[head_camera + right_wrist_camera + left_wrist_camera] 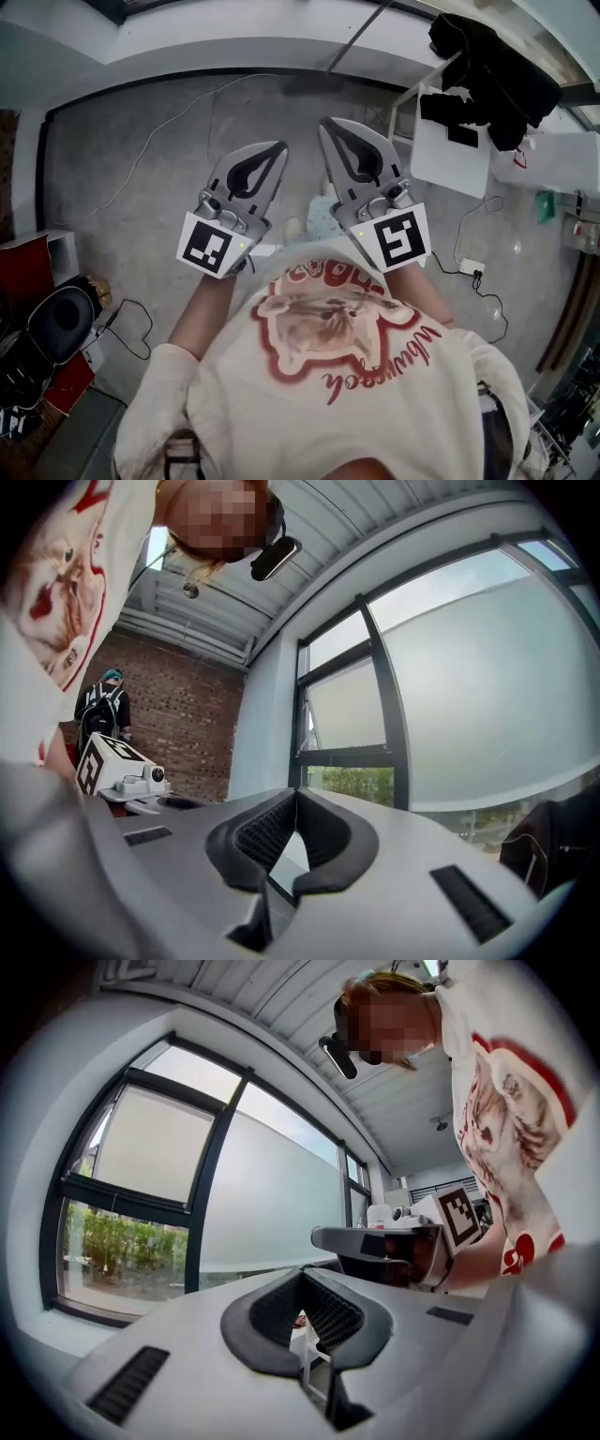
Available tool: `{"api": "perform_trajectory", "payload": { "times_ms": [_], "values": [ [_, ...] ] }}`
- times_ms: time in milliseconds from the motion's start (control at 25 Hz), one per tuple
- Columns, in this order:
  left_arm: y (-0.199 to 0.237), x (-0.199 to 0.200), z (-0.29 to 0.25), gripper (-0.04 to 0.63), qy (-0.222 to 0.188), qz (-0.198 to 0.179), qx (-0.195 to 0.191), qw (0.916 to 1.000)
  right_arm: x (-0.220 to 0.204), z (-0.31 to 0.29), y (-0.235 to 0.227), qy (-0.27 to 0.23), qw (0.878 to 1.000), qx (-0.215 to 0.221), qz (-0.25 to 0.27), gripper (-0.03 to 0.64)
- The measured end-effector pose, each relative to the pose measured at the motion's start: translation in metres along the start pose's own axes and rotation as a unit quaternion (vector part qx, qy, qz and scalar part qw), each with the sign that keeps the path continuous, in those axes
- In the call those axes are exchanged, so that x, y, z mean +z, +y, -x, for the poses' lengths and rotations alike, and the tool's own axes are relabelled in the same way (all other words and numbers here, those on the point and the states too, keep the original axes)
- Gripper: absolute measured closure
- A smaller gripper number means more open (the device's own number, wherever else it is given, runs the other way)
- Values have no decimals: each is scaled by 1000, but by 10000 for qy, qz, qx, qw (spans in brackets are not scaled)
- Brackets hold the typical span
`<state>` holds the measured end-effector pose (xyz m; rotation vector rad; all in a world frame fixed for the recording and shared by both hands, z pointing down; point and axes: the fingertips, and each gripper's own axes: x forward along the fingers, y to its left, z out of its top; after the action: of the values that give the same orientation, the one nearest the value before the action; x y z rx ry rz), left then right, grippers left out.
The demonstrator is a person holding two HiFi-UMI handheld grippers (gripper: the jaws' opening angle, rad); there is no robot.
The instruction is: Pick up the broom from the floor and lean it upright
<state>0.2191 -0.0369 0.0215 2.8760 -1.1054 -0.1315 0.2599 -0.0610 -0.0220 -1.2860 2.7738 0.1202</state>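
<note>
Two claws, left claw [280,146] and right claw [325,123], both closed and empty; the left's tips only appear to meet.

Grey concrete floor [141,159]; a thin white cable [159,131] snakes across the far part; a black cable [139,330] loops at the left; on the right sits a white block [472,268], probably a power strip; a white table [450,155] stands beyond it.
</note>
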Motion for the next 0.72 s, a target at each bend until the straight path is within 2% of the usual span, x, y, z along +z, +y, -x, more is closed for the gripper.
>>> {"api": "perform_trajectory", "payload": {
  "times_ms": [120, 360, 720],
  "values": [
    [-18, 8, 19, 574, -68, -39, -6, 10000, 15, 14, 20, -41, 9999, 111, 123, 592],
    [-44, 24, 23, 574, -255, -108, -18, 9996, 27, 29, 33, -91, 9998, 191, -32, 592],
    [-86, 43, -3, 574, -442, -199, -156, 9987, 27, 77, 16, 132, 9999, 89, 2, 592]
  ]
}}
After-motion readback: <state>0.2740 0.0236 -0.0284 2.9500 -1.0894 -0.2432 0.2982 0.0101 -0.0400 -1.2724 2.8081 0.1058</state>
